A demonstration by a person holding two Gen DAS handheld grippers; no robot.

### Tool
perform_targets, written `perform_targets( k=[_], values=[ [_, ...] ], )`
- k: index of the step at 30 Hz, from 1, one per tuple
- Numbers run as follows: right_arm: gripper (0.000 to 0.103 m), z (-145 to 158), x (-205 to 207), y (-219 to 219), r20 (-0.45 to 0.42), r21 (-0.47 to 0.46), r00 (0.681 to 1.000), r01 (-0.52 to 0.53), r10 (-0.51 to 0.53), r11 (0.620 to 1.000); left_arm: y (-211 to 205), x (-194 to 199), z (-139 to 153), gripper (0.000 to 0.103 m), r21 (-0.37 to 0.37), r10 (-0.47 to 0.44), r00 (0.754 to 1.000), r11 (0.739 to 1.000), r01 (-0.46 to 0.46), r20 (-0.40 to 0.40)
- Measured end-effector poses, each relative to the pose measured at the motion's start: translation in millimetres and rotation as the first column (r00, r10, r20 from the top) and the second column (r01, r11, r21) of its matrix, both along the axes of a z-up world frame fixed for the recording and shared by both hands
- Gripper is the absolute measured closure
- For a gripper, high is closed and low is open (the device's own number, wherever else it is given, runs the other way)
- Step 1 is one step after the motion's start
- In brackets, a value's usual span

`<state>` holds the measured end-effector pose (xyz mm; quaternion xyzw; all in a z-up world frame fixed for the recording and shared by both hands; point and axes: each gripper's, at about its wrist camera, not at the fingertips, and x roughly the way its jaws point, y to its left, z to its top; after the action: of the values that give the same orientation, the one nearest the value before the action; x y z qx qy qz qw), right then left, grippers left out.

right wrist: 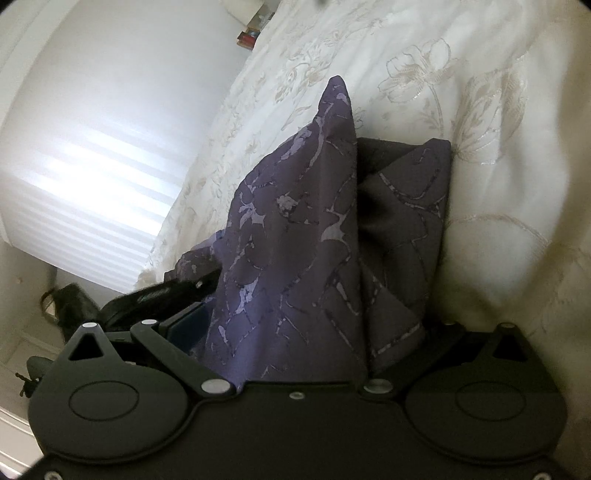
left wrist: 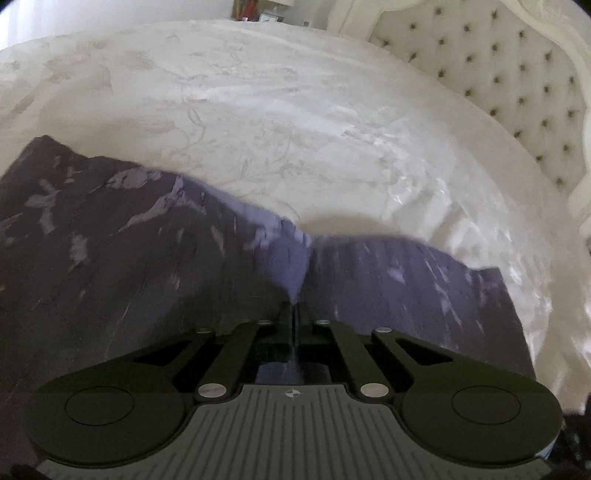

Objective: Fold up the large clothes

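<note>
A purple patterned cloth (left wrist: 147,258) lies on a cream floral bedspread (left wrist: 277,110). My left gripper (left wrist: 295,308) is shut on the cloth, which puckers into a pale pinched fold at the fingertips and spreads out to both sides. In the right wrist view the same cloth (right wrist: 303,258) rises in a peak and drapes over my right gripper (right wrist: 314,332). Its linkage stands spread wide, one blue finger pad (right wrist: 184,326) shows bare at the left, and the fingertips are hidden under the fabric. A black gripper body (right wrist: 155,295) shows at the cloth's left edge.
A tufted cream headboard (left wrist: 498,74) bounds the bed at the right. A white striped blind (right wrist: 92,166) hangs beyond the bed's edge. A dark bag (right wrist: 74,306) lies on the floor beside the bed. Small items (left wrist: 255,9) stand past the far side.
</note>
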<state>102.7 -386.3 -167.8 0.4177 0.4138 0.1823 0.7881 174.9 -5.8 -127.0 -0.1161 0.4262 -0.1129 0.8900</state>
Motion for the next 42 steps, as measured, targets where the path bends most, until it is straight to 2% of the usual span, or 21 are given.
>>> perform_targets(
  k=[8,12,23,31,37,39,42],
  values=[
    [0.0,1,0,1,0.001,-0.007,1.0,0.0,0.0,1.0,20,-76,-1,0.1,-0.012,-0.044,0.999,0.999,0.043,-0.009],
    [0.0,2,0,1,0.002,-0.016,1.0,-0.003,0.003,1.0,20,-105,1,0.1,0.004,-0.056,0.998,0.998,0.056,0.005],
    [0.0,3,0,1,-0.008,-0.026,1.0,-0.003,0.003,1.0,21,-132,-3,0.1,0.007,-0.067,0.998,0.998,0.067,0.011],
    [0.001,9,-3,0,-0.072,-0.046,0.997,-0.032,0.029,0.998,18,-141,-19,0.1,0.055,-0.118,0.99,0.992,0.113,0.084],
    [0.0,14,-12,6,-0.114,-0.062,0.993,-0.05,0.043,0.997,26,-147,-22,0.1,-0.002,-0.092,0.989,0.996,0.093,0.12],
    [0.0,14,-13,9,-0.117,-0.078,0.992,-0.057,0.047,0.995,29,-152,-17,0.1,-0.023,-0.077,0.984,0.996,0.082,0.16],
    [0.0,11,-12,10,-0.123,-0.078,0.992,-0.051,0.041,0.996,27,-153,-3,0.1,0.009,-0.057,0.958,0.998,0.057,0.279]
  ],
)
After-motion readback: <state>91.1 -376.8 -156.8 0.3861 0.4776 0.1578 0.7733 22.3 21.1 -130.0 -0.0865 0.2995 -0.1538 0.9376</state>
